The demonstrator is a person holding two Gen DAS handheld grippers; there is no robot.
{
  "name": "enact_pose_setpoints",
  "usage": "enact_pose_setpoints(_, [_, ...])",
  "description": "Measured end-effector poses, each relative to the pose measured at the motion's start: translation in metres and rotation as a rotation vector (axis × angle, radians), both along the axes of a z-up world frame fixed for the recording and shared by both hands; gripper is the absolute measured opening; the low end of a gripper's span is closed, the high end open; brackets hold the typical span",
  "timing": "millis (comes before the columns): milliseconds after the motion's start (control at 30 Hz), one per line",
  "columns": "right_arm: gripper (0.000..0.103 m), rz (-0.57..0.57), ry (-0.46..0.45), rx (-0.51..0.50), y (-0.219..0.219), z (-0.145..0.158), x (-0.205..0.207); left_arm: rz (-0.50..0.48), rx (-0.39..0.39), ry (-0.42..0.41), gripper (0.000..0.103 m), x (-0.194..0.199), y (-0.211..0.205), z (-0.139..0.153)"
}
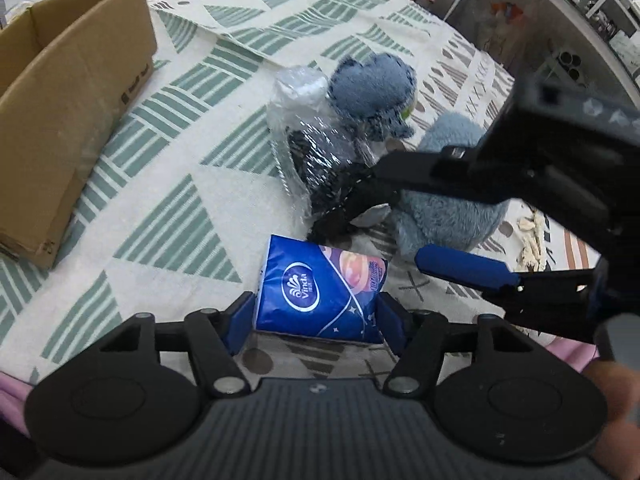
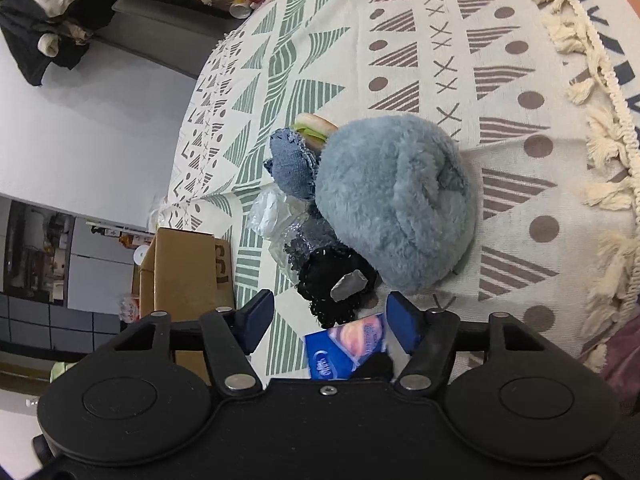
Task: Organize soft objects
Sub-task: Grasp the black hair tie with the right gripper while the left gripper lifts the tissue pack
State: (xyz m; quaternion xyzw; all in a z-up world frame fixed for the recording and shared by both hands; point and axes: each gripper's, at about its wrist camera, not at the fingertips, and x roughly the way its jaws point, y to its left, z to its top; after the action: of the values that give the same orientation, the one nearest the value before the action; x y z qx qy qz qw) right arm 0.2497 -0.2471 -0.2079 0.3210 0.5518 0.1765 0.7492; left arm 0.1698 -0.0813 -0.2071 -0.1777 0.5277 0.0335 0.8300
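A patterned cloth [image 1: 168,184] with green and brown triangles covers the surface, with an open cardboard box [image 1: 68,120] at its far left, its printing too cut off to read. Right of centre lies a fluffy grey-blue plush [image 2: 392,200], touching a black lace piece [image 2: 336,284], a clear plastic bag [image 1: 304,136] and a denim item [image 1: 372,88]. Nearest, the left gripper [image 1: 316,316] clamps a blue "Vinda" tissue pack [image 1: 320,292], while the right gripper [image 2: 332,320] hovers wide apart, holding nothing.

The cardboard box [image 1: 60,128] runs off the left wrist view's left edge. In the right wrist view, the tissue pack [image 2: 344,350] is blurred and partly hidden behind the gripper body. The blue-grey plush [image 2: 394,200] covers most of a sandwich-like toy [image 2: 314,126].
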Motion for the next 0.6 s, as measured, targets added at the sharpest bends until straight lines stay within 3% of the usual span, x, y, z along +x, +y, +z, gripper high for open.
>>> enact_pose_setpoints(233, [0.063, -0.017, 0.022, 0.004, 0.013, -0.006, 0.000, 0.046, -0.003, -0.030, 0.064, -0.005, 0.020, 0.011])
enact_pose_setpoints(467, [0.072, -0.046, 0.009, -0.053, 0.028, -0.008, 0.003, 0.097, 0.016, -0.059, 0.064, -0.008, 0.043, 0.018])
enact_pose_setpoints(600, [0.071, -0.053, -0.007, -0.086, 0.035, -0.009, 0.006, 0.117, 0.022, -0.060, 0.064, -0.010, 0.052, 0.016])
